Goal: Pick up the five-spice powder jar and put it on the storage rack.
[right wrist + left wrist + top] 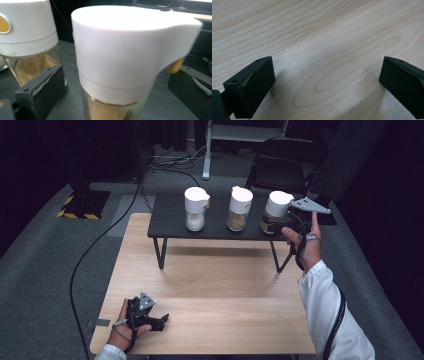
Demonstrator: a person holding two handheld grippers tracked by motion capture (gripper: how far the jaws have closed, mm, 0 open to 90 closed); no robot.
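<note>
Three glass jars with white pour lids stand in a row on a low black shelf [172, 220]. The rightmost jar [276, 205] holds a brown powder and stands between the jaws of my right gripper [272, 224]. In the right gripper view that jar [120, 50] sits close up, and the right gripper [112, 77] is open, with a gap between each pad and the glass. The middle jar [240, 209] [27, 37] stands just beyond it. My left gripper [159, 320] rests low on the wooden table near its front left corner. It [327, 67] is open, with only bare wood between the jaws.
The left jar [195, 209] holds a pale powder. The shelf stands on thin legs at the far end of the wooden table [210, 290]. A folding chair [285, 165] stands behind the shelf. A cable [85, 265] runs along the floor to the left.
</note>
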